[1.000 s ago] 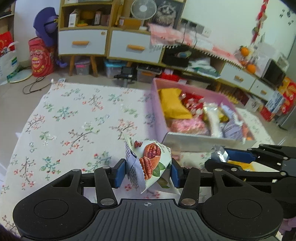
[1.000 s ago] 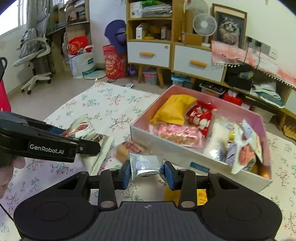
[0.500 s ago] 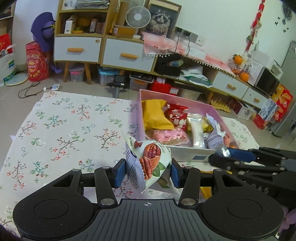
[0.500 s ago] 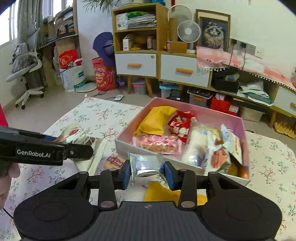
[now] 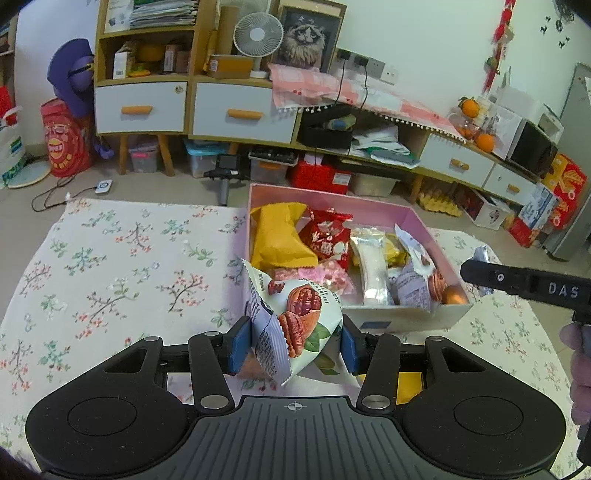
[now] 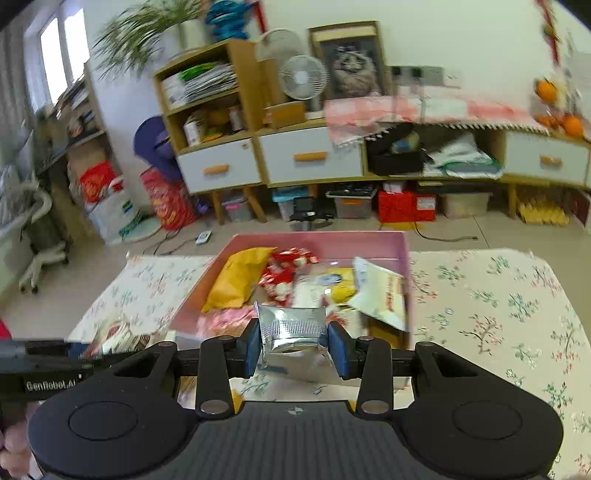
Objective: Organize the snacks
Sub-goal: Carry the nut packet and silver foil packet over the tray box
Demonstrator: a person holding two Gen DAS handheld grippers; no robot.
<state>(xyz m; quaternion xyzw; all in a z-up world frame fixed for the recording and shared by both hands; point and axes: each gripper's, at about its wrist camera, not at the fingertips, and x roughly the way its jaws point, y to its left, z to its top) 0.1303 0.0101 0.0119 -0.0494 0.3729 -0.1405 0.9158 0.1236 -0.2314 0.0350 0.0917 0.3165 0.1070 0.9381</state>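
Observation:
My left gripper (image 5: 293, 341) is shut on a white nut snack packet (image 5: 295, 317) printed with pecans, held just short of the near wall of the pink box (image 5: 410, 317). That box holds several snack bags, among them a yellow bag (image 5: 279, 238) and a red one (image 5: 328, 236). In the right wrist view my right gripper (image 6: 293, 345) is shut on a small silver foil packet (image 6: 291, 326), held over the near end of the pink box (image 6: 321, 240). The right gripper shows in the left wrist view as a black bar (image 5: 524, 286) at the right, past the box's right side.
The box stands on a floral cloth (image 5: 122, 258) covering the table. A yellow packet (image 5: 408, 386) lies under the left gripper on the cloth. Beyond the table are low cabinets with drawers (image 5: 229, 110), storage bins and a fan (image 5: 256, 35). A hand (image 5: 578, 362) grips the right tool.
Both grippers have carried their packets toward the pink box. The right one rolled and swung across so the box now lies straight ahead of it. Both grips are unchanged.

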